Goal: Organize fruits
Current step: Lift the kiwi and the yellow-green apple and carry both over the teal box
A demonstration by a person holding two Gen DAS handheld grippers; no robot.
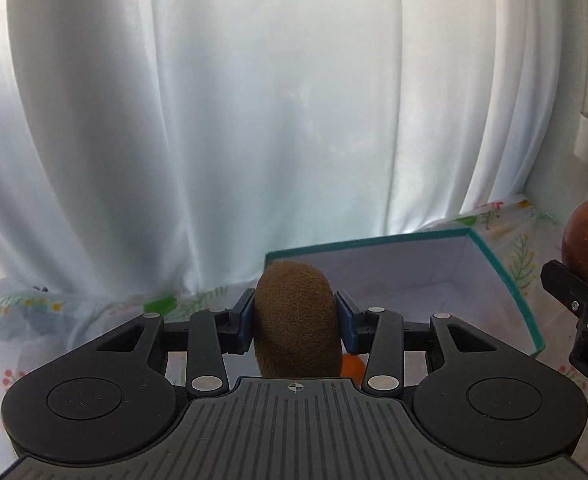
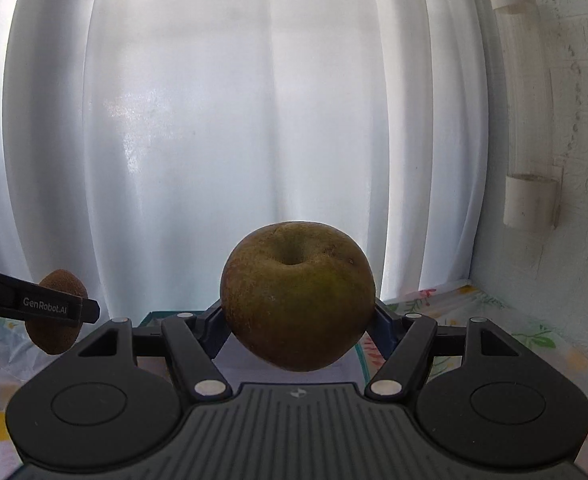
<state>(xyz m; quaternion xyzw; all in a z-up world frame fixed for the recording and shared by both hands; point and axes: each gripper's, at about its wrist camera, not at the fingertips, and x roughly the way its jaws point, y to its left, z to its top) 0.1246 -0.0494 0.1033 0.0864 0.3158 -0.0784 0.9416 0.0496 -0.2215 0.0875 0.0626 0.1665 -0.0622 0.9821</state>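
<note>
Left wrist: gripper (image 1: pixel 297 316) around kiwi (image 1: pixel 297 320)

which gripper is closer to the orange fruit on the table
Left. The left gripper, shut on the kiwi, hangs right above the orange fruit peeking out beneath it. The right gripper, holding the apple, is off to the side.

Black claw (image 1: pixel 297 316), blue pads (image 1: pixel 247 318) (silver rivets), ribbed grey housing
</note>
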